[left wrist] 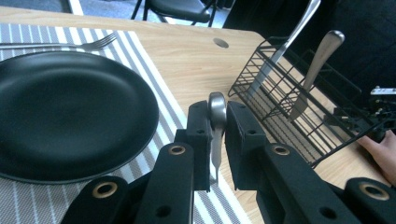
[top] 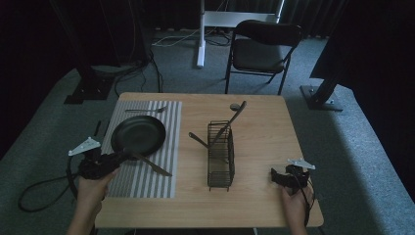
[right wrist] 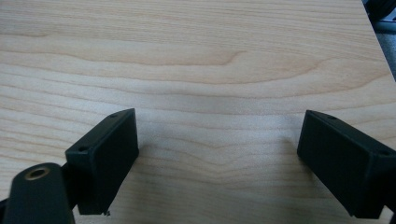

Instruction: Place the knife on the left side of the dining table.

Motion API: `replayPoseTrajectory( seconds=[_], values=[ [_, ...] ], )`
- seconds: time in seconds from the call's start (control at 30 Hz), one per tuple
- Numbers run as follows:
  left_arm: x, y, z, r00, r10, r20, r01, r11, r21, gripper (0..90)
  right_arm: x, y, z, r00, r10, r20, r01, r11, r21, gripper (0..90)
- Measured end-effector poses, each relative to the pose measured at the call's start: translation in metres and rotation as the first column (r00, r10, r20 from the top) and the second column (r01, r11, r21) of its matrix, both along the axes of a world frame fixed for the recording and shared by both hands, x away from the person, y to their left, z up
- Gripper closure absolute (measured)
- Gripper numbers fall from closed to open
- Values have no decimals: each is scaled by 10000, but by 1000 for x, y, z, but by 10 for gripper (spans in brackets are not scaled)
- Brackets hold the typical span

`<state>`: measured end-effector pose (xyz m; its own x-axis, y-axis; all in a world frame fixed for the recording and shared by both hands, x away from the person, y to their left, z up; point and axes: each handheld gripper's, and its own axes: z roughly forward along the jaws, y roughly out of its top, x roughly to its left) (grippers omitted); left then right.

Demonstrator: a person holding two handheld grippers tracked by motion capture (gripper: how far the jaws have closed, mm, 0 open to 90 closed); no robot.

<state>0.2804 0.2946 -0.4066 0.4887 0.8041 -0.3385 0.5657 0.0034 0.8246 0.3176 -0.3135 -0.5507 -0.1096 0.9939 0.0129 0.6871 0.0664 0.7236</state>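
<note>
At lower left of the high view, the left gripper (top: 119,157) has its jaws closed on a knife (top: 149,164) that lies across the striped mat (top: 142,183), just beside the black plate (top: 138,135). At lower right, the right gripper (top: 275,176) rests on the table (top: 264,127) with jaws wide apart, holding nothing. A wire caddy (top: 220,155) at centre holds two utensils.

Black plate (top: 138,134), grey-and-white striped placemat (top: 147,178), seemingly black wire basket (top: 220,155).

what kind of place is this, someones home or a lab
Probably a lab or recording studio, not a home: dark curtains around the edges, cables on grey carpet, black rig stands, and a lone wooden table staged with a place setting.
</note>
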Motion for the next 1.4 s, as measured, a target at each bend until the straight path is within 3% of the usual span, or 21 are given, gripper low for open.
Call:
replayPoseTrajectory(
  seconds=[0.53, 0.7, 0.9, 1.13, 1.17, 1.4],
  values=[
    [-1, 27, -17, 9992, 168, -363, -177, 9995, -250, 758, 0, 0, 0, 10000, -5, -15, 5, 10000, -1, 116],
    [-1, 41, -29, 9965, 516, -652, -543, 9977, -412, 759, 0, 0, 0, 10000, -9, -13, 9, 10000, 8, 115],
    [0, 52, -40, 9941, 583, -917, -636, 9964, -560, 745, 0, 0, 0, 10000, -20, -13, 20, 10000, 6, 116],
    [2, 62, -53, 9884, 816, -1282, -925, 9924, -813, 734, 0, 0, 0, 10000, -30, -8, 30, 10000, 8, 116],
    [3, 67, -61, 9846, 956, -1467, -1095, 9899, -899, 734, 0, 0, 0, 10000, -31, -10, 31, 10000, 6, 115],
    [5, 77, -79, 9746, 1144, -1927, -1401, 9821, -1259, 719, 0, 0, 0, 10000, -38, -9, 38, 10000, 6, 115]
  ],
)
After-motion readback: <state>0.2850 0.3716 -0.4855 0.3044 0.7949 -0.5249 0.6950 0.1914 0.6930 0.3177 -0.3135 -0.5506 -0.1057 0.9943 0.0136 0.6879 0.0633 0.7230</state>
